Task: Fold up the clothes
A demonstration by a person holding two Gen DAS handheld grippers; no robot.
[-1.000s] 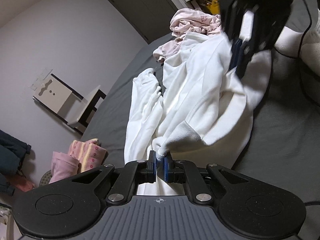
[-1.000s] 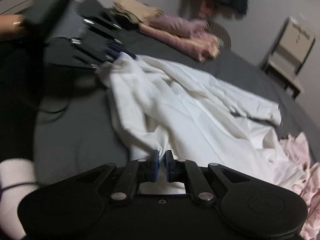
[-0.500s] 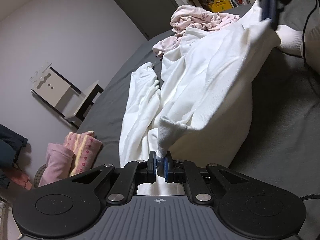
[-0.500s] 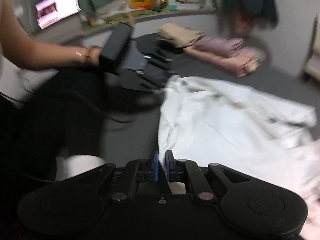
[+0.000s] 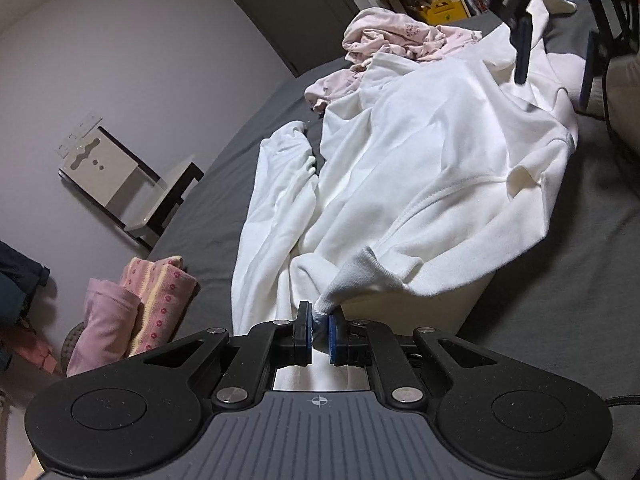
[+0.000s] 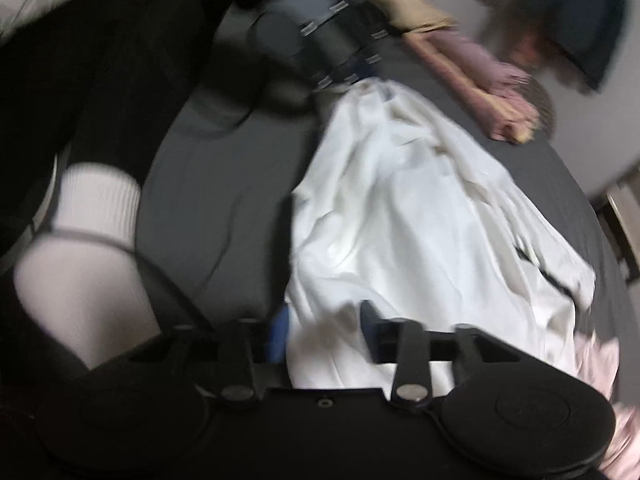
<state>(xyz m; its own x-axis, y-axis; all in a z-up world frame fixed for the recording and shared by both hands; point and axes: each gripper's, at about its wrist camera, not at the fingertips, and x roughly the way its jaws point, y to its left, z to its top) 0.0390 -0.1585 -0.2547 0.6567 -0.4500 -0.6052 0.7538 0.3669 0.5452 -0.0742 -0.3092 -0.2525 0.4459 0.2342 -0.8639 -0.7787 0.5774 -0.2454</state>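
A white sweatshirt (image 5: 432, 168) lies stretched along the dark grey bed (image 5: 560, 304). My left gripper (image 5: 319, 330) is shut on its grey-white ribbed cuff, which is pulled into a point between the blue pads. At the far end of the garment my right gripper (image 5: 554, 56) hangs open above the cloth. The right wrist view is blurred. There my right gripper (image 6: 324, 328) stands with its jaws wide apart, the white sweatshirt (image 6: 408, 216) lying loose under and between them. My left gripper (image 6: 332, 52) shows at the garment's far end.
A crumpled pink garment pile (image 5: 400, 36) lies past the sweatshirt. Folded pink clothes (image 5: 136, 312) sit at the bed's left edge, near a white stool (image 5: 116, 184). A person's leg in a white sock (image 6: 88, 248) rests on the bed beside my right gripper.
My right gripper has opened and let go of the sweatshirt, whose far end now lies on the bed. My left gripper stays shut on the cuff.
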